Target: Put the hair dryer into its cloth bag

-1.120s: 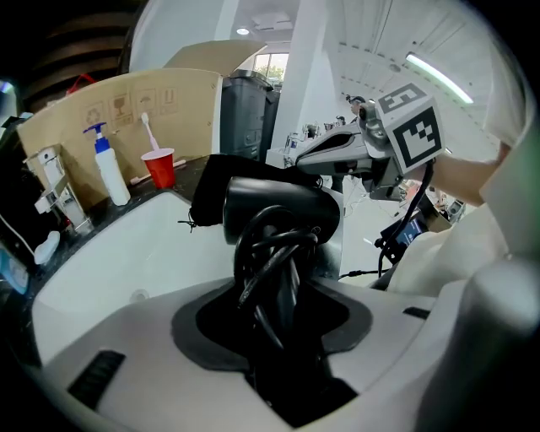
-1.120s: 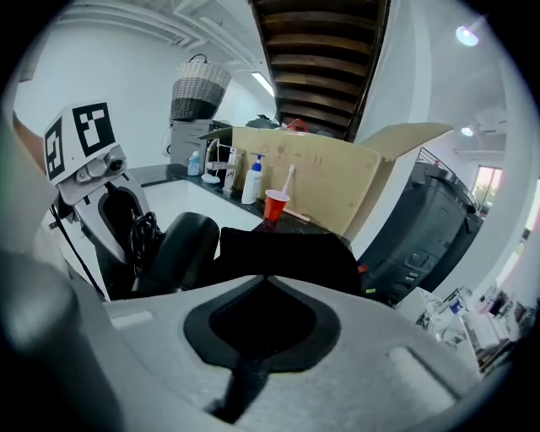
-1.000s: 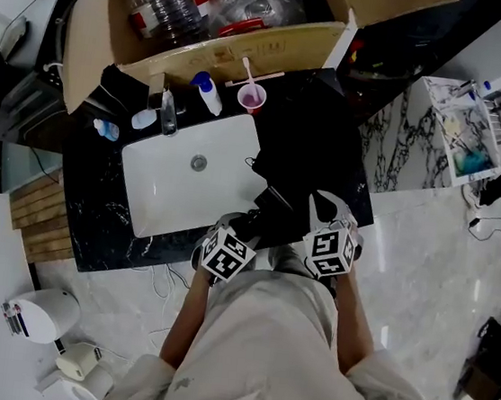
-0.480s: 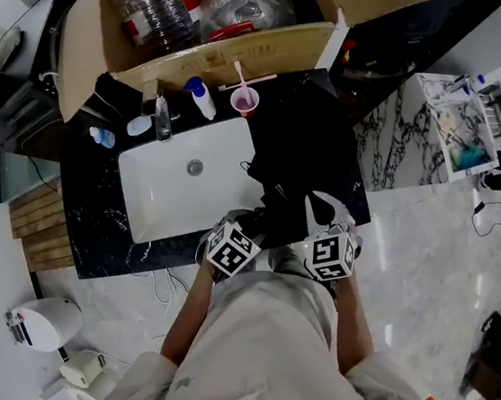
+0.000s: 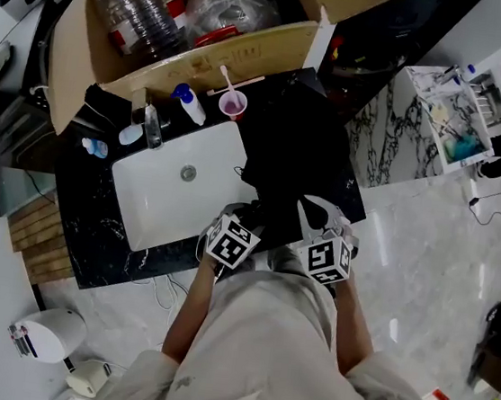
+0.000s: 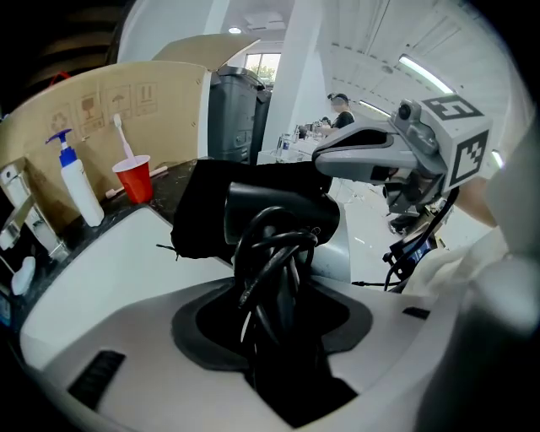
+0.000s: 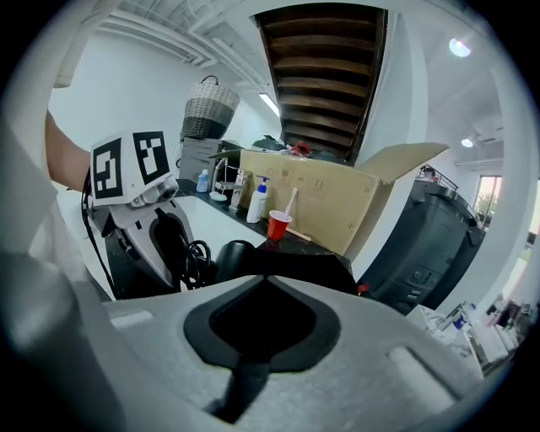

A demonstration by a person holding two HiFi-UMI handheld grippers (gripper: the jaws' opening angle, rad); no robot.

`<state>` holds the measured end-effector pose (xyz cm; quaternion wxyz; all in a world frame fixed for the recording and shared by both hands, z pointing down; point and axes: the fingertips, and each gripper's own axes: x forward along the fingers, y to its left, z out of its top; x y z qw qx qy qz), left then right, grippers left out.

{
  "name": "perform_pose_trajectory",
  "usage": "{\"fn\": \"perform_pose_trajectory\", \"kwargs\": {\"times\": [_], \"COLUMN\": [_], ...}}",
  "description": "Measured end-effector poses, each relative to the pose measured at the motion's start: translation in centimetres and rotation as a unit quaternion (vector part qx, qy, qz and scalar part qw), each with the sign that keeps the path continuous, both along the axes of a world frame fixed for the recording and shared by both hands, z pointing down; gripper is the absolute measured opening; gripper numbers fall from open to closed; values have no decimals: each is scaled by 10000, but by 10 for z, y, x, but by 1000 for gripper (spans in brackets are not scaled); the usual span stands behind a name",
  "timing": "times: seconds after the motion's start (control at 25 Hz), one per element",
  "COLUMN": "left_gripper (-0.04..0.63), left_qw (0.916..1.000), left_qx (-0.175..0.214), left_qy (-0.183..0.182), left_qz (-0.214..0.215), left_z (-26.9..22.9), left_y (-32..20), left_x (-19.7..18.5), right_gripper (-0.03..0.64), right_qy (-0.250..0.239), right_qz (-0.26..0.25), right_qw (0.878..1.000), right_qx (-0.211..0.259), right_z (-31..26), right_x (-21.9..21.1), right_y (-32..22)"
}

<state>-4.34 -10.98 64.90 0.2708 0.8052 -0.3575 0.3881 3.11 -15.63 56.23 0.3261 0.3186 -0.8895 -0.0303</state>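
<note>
The black hair dryer (image 6: pixel 278 215) points its barrel at the black cloth bag (image 6: pixel 207 207), and its coiled cord (image 6: pixel 274 270) is bunched along the handle. My left gripper (image 6: pixel 283 354) is shut on that handle and cord. In the head view the left gripper (image 5: pixel 246 219) sits at the sink's front right corner, with the bag (image 5: pixel 292 159) lying on the dark counter just beyond. My right gripper (image 5: pixel 319 214) is shut on the bag's near edge; black cloth (image 7: pixel 295 266) fills its jaws (image 7: pixel 253 337). The dryer (image 7: pixel 232 253) and left gripper (image 7: pixel 139 215) show to its left.
A white sink (image 5: pixel 155 201) is set in the black counter (image 5: pixel 93 230). Behind it stand a faucet (image 5: pixel 153 126), a pump bottle (image 5: pixel 189 106) and a red cup with a toothbrush (image 5: pixel 232 104). An open cardboard box (image 5: pixel 206 49) holds plastic bottles.
My left gripper has edged forward with the dryer towards the bag. The right gripper keeps its hold on the cloth in the same place.
</note>
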Motion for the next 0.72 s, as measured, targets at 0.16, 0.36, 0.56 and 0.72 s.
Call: {"fn": "perform_pose_trajectory", "kwargs": {"times": [0.16,0.36,0.56,0.72], "left_gripper": [193,193,193,193], "left_qw": [9999,9997,9996,9991], "left_qx": [18,-18,-1,-6], "left_qy": [9,25,37,42], "left_qz": [-104,-226,-294,-411], "left_z": [-1,1,2,2], "left_y": [-10,-21,-32,-39], "left_x": [1,2,7,7], "right_gripper": [11,12,12,12], "right_qy": [48,106,101,77], "right_qz": [-85,-152,-193,-205], "right_qw": [10000,9998,9997,9996], "right_qx": [1,26,119,151], "right_z": [2,2,0,-3], "right_x": [-2,-2,-1,1], "right_y": [3,5,6,6]}}
